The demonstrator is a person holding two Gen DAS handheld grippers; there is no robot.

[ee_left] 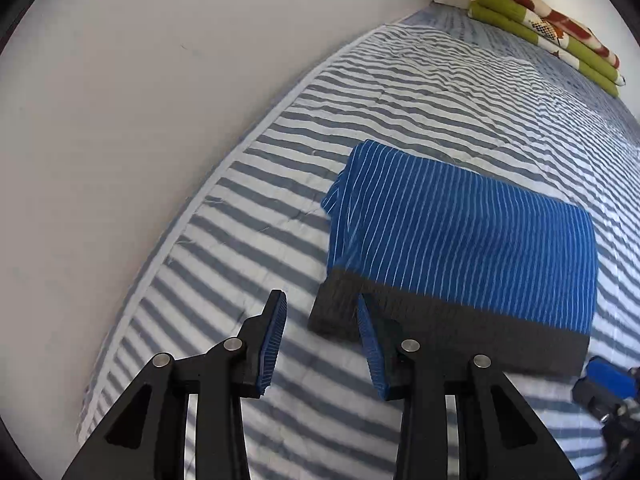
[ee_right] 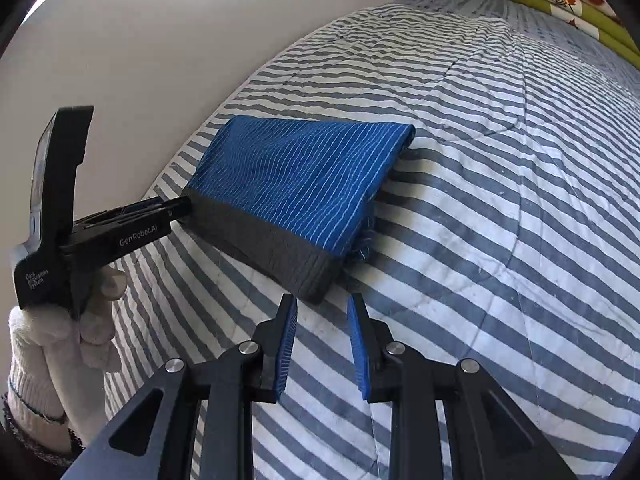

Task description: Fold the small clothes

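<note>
Nearest, the left hand-held gripper (ee_left: 322, 304) stands part open with nothing between its pads, tips just at the garment's grey band. The right hand-held gripper (ee_right: 322, 304) is likewise slightly apart and empty, just short of the band's other corner. The blue striped garment (ee_left: 460, 240) lies folded in a flat rectangle on the striped bed (ee_left: 280, 140) (one edge slightly ragged). Judged: folding looks nearly done or done. Far off, a folded blanket (ee_left: 548, 28).

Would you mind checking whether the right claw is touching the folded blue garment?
Apart. The right wrist view shows the right claw open, with striped bedding visible between its fingertips and the folded blue garment dark band.
</note>
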